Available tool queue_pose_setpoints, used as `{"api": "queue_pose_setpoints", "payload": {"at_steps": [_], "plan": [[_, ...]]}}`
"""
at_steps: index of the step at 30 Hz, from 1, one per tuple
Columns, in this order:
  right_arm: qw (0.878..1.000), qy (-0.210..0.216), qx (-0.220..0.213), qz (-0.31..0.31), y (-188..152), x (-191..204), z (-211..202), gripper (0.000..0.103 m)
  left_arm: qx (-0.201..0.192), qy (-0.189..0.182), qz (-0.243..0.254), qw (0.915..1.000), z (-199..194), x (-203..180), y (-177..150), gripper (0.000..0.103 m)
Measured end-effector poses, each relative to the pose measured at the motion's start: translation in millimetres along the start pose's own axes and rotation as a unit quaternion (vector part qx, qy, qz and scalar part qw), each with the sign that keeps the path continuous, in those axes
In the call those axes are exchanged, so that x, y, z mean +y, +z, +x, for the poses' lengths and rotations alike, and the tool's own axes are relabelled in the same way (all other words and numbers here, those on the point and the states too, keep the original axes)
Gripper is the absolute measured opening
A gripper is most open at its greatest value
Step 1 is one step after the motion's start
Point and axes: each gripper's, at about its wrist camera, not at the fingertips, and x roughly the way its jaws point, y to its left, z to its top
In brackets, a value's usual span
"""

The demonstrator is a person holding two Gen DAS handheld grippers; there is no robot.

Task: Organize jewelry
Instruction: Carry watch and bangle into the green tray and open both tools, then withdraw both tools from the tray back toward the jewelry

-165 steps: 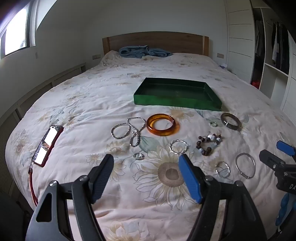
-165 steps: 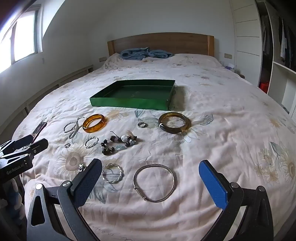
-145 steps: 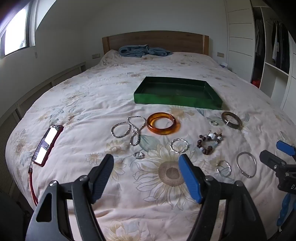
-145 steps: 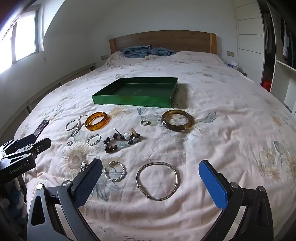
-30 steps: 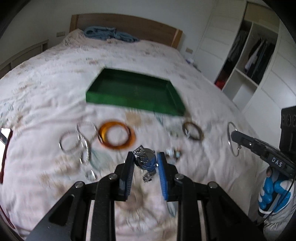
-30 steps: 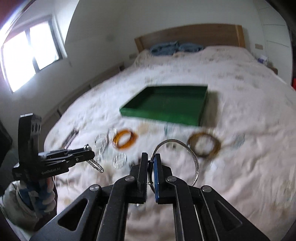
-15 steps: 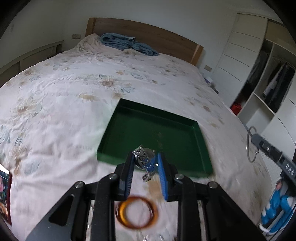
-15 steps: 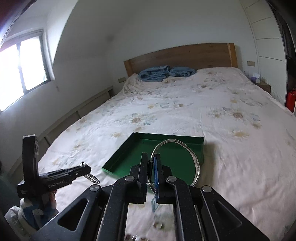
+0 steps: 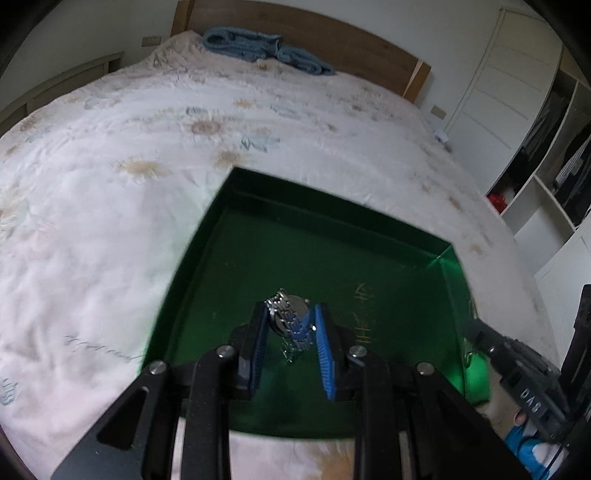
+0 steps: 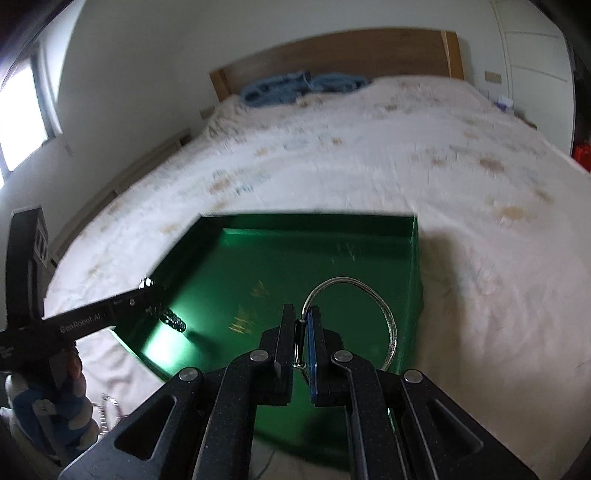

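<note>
Over the green tray (image 9: pixel 207 258), the left gripper (image 9: pixel 290 325) grips a watch (image 9: pixel 286 317) and the right gripper (image 10: pixel 302 328) pinches a silver bangle (image 10: pixel 384 306), so go low before letting go.

**Both wrist cams close over tray**

Left wrist cam looks fwd/down along left gripper (image 9: pixel 290 317), near above green tray (image 9: pixel 388 221), facing headboard (image 9: pixel 332 35). Right wrist cam likewise along right gripper (image 10: pixel 302 325), from tray's right side. Shared: tray (image 10: pixel 413 236), bed (image 10: pixel 369 155), headboard (image 10: pixel 332 48); each sees the other gripper.
</note>
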Motion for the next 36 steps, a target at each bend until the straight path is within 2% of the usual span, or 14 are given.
{"api": "queue_pose_setpoints", "payload": {"at_steps": [7,13,15,16,17,18,22,26,29,36], "plan": [[0.998,-0.015,0.055,-0.016,-13.7,6.3,39.6,0.006,0.016,0.013,0.003,0.9998,26.8,2.7,-7.8,0.023],[0.997,-0.023,0.065,-0.03,-16.1,13.1,40.7,0.007,0.016,0.025,0.012,0.9995,27.4,0.4,-9.5,0.022],[0.997,-0.021,0.065,-0.032,-17.4,13.0,38.3,0.016,0.012,0.029,0.011,0.9994,24.9,-1.1,-10.1,0.023],[0.997,-0.02,0.065,-0.03,-16.8,12.0,37.6,0.028,0.01,0.029,0.013,0.9994,24.1,-2.3,-9.6,0.023],[0.997,-0.021,0.062,-0.029,-17.6,11.4,34.6,0.035,0.007,0.03,0.016,0.9994,22.0,-3.8,-9.2,0.023],[0.998,-0.022,0.059,-0.03,-16.5,12.3,33.6,0.036,0.004,0.032,0.02,0.9993,19.0,-5.1,-8.8,0.025],[0.998,-0.032,0.043,-0.034,-13.5,11.9,14.6,0.038,-0.022,0.039,0.029,0.9986,0.9,-9.4,-5.4,0.035],[0.999,-0.038,0.012,-0.036,-7.9,12.2,-19.6,0.045,-0.063,0.047,0.042,0.9961,-29.2,-16.4,-3.8,0.035],[0.998,-0.041,-0.012,-0.038,-3.3,15.0,-48.3,0.047,-0.091,0.048,0.047,0.9936,-55.5,-21.5,-4.2,0.035],[0.996,-0.038,-0.057,-0.051,-9.4,30.7,-124.5,0.049,-0.106,0.052,0.072,0.9904,-114.9,-35.1,-15.2,0.035]]}}
